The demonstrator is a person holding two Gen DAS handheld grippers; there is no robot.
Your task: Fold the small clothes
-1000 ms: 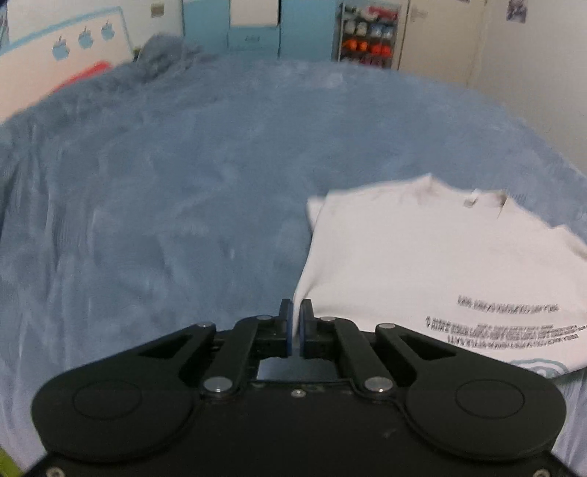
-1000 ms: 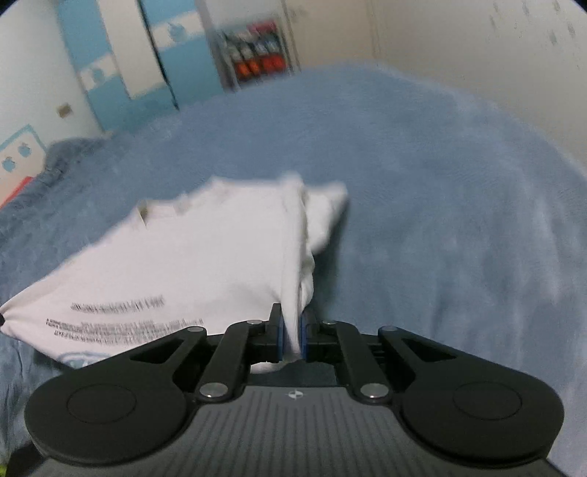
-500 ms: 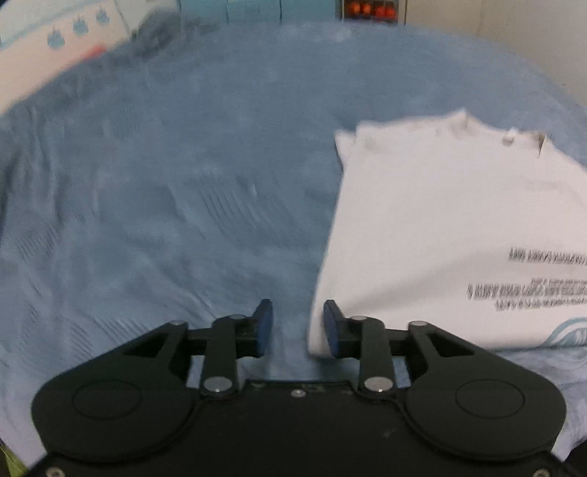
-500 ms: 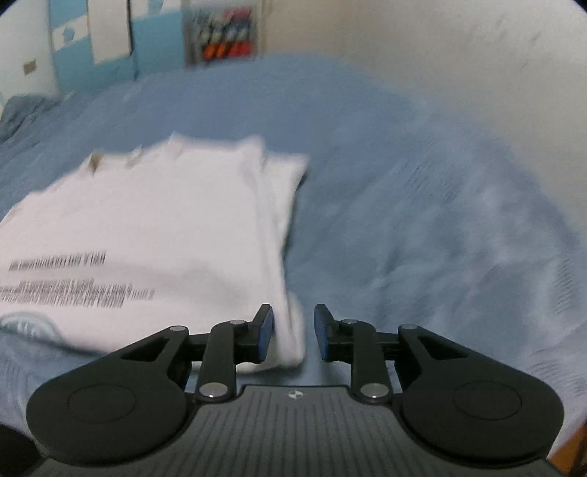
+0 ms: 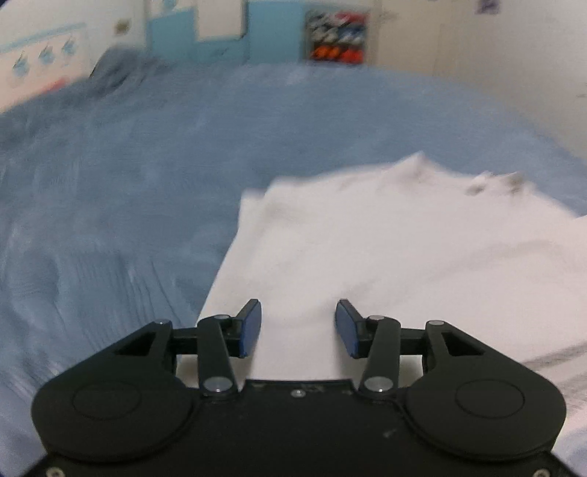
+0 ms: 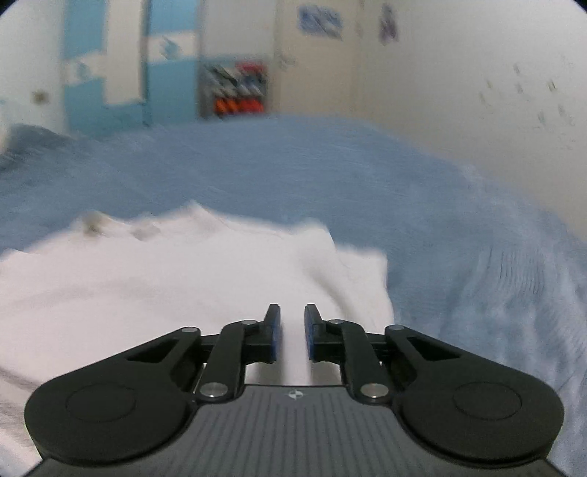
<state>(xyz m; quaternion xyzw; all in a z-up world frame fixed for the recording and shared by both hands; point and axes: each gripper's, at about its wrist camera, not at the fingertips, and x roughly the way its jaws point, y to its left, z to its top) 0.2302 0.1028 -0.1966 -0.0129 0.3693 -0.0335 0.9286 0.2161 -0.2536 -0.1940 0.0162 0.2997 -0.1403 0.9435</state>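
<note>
A white T-shirt [image 5: 385, 242] with black print lies flat on the blue blanket [image 5: 128, 176], its collar toward the far side. My left gripper [image 5: 298, 326] is open and hovers over the shirt's left part, near its left edge. In the right wrist view the same T-shirt [image 6: 176, 271] fills the lower left, with a folded sleeve at its right edge. My right gripper [image 6: 292, 332] is open by a narrow gap above the shirt's right part, and nothing is clamped between its blue pads. Both views are blurred by motion.
The blue blanket [image 6: 367, 176] covers the bed around the shirt. A blue and white wardrobe [image 5: 205, 33] and a shoe rack [image 6: 234, 91] stand beyond the bed's far end. A pale wall [image 6: 477, 95] runs along the right side.
Both grippers were shut on the shirt's lower corners one second ago. They let go, opened, and have moved forward over the shirt, which now lies flat.
</note>
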